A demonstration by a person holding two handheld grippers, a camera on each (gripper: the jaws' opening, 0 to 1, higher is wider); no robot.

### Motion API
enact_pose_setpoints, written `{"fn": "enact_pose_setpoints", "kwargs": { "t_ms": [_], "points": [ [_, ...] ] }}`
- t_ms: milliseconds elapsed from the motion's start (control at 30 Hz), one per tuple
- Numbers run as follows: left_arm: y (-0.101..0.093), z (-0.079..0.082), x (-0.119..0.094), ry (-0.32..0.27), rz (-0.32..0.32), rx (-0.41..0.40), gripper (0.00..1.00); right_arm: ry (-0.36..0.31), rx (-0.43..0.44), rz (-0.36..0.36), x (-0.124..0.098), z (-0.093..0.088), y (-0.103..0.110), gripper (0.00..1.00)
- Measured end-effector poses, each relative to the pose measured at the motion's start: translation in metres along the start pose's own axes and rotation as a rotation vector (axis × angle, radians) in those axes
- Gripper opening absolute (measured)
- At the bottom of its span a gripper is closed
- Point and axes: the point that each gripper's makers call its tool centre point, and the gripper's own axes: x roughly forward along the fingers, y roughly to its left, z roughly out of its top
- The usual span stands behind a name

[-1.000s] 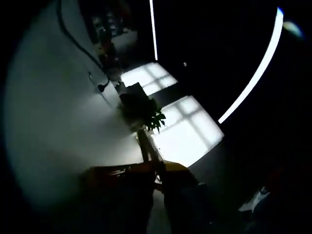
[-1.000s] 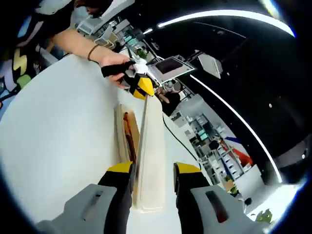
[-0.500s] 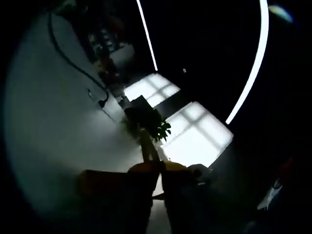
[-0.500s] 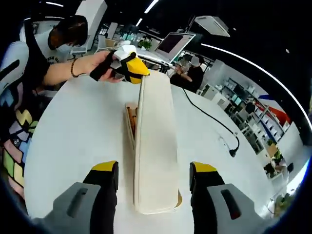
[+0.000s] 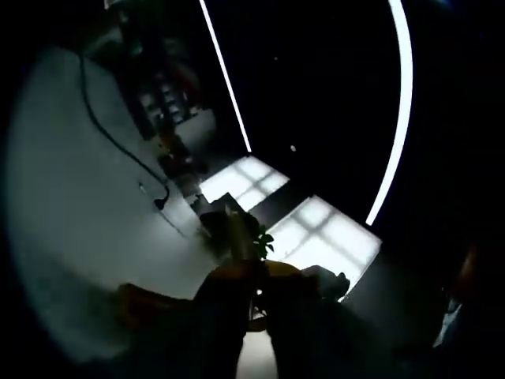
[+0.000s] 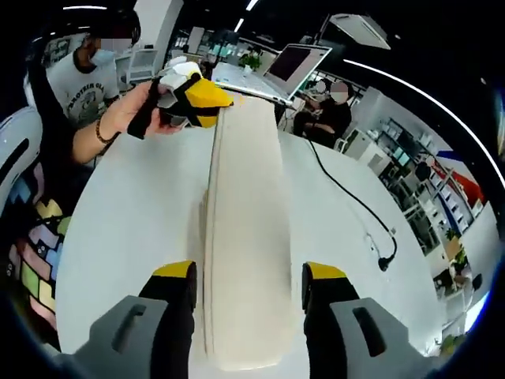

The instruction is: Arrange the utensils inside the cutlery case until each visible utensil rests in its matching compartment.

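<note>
The right gripper has its fingers spread, one on each side of the cream cutlery case, not touching it. The case, lid down, lies on the white bench and runs toward 12 o'clock. At its far end, at 11 o'clock, the left gripper, held in a hand, has its yellow fingers pinching the lid's corner. A black cable trails at 2 o'clock.

In the left gripper view the fingers are dark but pressed together.

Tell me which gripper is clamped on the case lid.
The left gripper, at the far end of the cream lid, jaws closed on its edge. The right gripper straddles the near end, jaws apart.
</note>
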Motion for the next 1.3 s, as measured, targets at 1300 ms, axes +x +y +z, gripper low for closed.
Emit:
{"fn": "enact_pose_setpoints", "kwargs": {
  "t_ms": [1300],
  "points": [
    [0.040, -0.031, 0.004, 0.102, 0.110, -0.030, 0.08, 0.274, -0.020, 0.235, 0.027, -0.046, 0.018, 0.45]
  ]
}}
